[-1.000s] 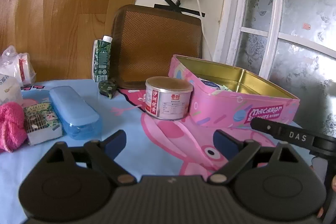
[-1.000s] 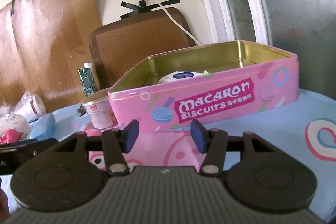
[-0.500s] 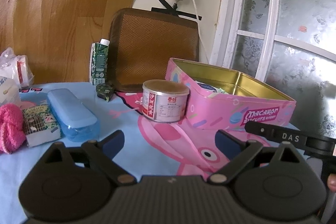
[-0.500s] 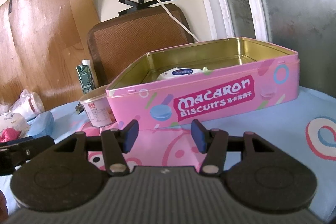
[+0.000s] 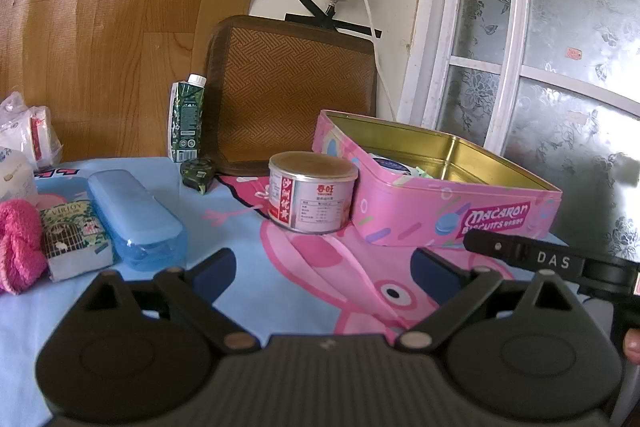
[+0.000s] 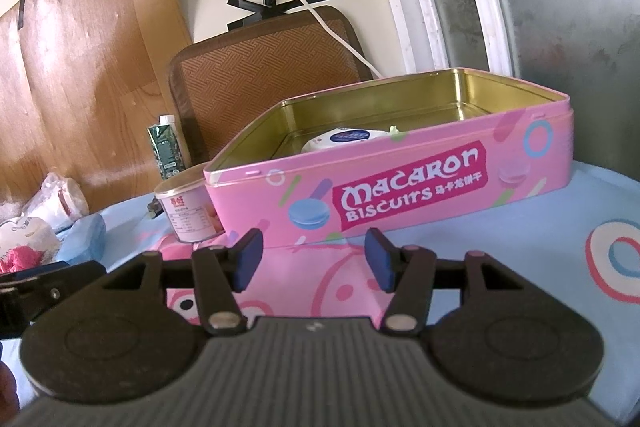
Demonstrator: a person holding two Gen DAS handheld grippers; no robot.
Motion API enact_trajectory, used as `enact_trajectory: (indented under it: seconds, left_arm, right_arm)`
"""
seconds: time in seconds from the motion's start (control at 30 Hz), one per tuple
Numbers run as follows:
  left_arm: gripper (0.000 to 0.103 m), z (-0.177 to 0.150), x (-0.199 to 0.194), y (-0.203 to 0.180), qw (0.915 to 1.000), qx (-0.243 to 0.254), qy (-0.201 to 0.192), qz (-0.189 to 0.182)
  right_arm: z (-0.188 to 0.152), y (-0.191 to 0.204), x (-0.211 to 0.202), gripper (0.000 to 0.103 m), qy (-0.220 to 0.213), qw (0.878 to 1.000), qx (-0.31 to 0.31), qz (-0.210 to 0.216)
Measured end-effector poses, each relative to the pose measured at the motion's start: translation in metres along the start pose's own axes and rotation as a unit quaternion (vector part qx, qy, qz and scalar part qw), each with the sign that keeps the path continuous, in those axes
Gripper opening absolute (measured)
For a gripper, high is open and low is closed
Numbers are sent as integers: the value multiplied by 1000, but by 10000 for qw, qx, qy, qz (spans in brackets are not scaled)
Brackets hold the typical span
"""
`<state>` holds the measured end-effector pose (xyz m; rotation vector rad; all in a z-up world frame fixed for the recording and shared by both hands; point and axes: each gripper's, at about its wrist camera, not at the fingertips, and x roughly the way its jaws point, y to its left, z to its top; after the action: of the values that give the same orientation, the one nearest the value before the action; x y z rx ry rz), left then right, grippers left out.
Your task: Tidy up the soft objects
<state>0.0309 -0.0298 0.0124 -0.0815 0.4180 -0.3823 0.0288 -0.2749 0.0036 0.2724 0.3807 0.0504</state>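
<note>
A pink fluffy cloth (image 5: pixel 18 247) lies at the table's left edge, beside a small tissue pack (image 5: pixel 72 239). The open pink biscuit tin (image 6: pixel 400 187) holds a white soft pack (image 6: pixel 348 141) at its left end. My left gripper (image 5: pixel 324 267) hovers open over the cartoon tablecloth, short of the round can (image 5: pixel 312 195), with nothing between its fingers. Just in front of the tin's long side, my right gripper (image 6: pixel 314 253) is open and empty too.
A blue plastic case (image 5: pixel 136 219) lies beside the tissue pack. A green carton (image 5: pixel 186 123), a tape measure (image 5: pixel 197 175) and a brown woven mat (image 5: pixel 292 87) stand at the back. White bagged packs (image 5: pixel 28 135) sit far left. A cable hangs behind the tin.
The left gripper's jaws have spread a little wider. Both hands have stayed where they were, and no object has moved.
</note>
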Motion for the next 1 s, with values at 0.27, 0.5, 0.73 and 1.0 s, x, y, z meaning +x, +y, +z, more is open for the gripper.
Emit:
enact_trajectory:
  seconds: [0.27, 0.5, 0.73, 1.0]
  left_arm:
    - [98, 0, -1, -1, 10000, 22, -14, -32]
    - [99, 0, -1, -2, 10000, 24, -28, -41]
    - [99, 0, -2, -2, 10000, 22, -26, -38]
    - [99, 1, -2, 0, 10000, -7, -29, -57]
  right_arm:
    - [0, -1, 1, 59, 2, 10000, -4, 6]
    - [0, -1, 1, 59, 19, 10000, -12, 19]
    - [0, 0, 1, 60, 17, 10000, -9, 12]
    - [0, 2, 1, 60, 21, 10000, -43, 24]
